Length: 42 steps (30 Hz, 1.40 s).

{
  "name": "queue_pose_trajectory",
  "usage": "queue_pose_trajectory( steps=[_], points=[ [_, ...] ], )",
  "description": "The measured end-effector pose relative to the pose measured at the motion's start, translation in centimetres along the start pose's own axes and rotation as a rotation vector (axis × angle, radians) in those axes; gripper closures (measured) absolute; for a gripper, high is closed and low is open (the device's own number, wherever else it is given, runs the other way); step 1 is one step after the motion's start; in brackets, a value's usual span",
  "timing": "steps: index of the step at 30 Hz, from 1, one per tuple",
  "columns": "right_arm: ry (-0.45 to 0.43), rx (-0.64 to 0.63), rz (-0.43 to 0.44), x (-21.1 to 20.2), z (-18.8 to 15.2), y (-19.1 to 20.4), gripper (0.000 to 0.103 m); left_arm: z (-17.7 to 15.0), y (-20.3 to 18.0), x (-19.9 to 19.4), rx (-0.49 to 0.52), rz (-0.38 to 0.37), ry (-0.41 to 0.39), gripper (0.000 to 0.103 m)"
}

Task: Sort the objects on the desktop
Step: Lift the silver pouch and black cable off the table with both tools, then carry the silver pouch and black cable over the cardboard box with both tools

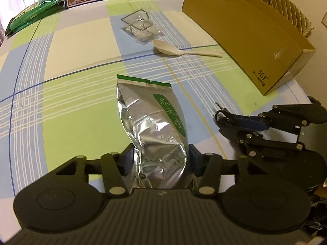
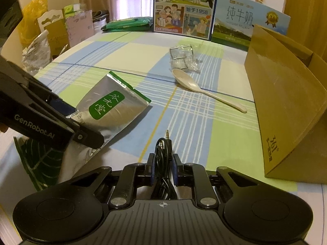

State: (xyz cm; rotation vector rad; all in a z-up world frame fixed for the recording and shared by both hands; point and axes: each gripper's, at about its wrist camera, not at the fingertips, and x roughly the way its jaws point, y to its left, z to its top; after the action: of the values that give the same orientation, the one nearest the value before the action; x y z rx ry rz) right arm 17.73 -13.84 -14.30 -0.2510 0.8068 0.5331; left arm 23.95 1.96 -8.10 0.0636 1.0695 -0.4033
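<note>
Left gripper (image 2: 90, 140) arm: "GenRobot.AI"
Cardboard box (image 2: 286, 106), right of fingers: "361°"
Milk carton (image 2: 184, 10), far ahead: "1956"
Pale carton (image 2: 245, 20) beside it: "纯牛奶"

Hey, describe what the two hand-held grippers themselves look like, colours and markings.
Both are matte black with linkage arms on silver rivets, round side discs and a ribbed base. The left hand-held gripper and right hand-held gripper have blue finger pads. White "GenRobot.AI" lettering marks the left one's side.

Plaid-cloth table (image 2: 114, 47), w/ spoon (image 2: 196, 87), cardboard box (image 2: 286, 94), clear tray (image 2: 184, 58)
</note>
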Motion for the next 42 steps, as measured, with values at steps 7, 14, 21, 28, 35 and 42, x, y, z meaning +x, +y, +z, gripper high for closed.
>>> queue_pose_trajectory(
  steps=[7, 14, 21, 28, 35, 42],
  points=[
    [-0.034, 0.036, -0.023, -0.6, 0.3, -0.5, 0.091, 0.1, -0.1, -0.8, -0.009, -0.012, -0.027, 0.057],
    [-0.041, 0.072, -0.032, -1.0, 0.4, -1.1, 0.091, -0.1, -0.4, -1.0, -0.005, -0.020, -0.024, 0.057],
    [-0.046, 0.106, -0.035, -2.0, 0.5, -1.8, 0.091, -0.7, -1.0, -1.8, -0.005, -0.026, -0.030, 0.057],
    [-0.084, 0.119, -0.036, -4.7, 1.1, -1.7, 0.091, -0.8, -3.0, -3.3, -0.005, -0.031, -0.056, 0.057],
    [-0.119, 0.146, -0.059, -7.8, 1.3, -3.0, 0.091, -0.5, -5.6, -5.6, 0.006, -0.031, -0.085, 0.057],
    [-0.168, 0.176, -0.073, -10.8, 1.8, -4.1, 0.091, 0.1, -7.8, -7.3, 0.038, -0.017, -0.108, 0.057]
  ],
)
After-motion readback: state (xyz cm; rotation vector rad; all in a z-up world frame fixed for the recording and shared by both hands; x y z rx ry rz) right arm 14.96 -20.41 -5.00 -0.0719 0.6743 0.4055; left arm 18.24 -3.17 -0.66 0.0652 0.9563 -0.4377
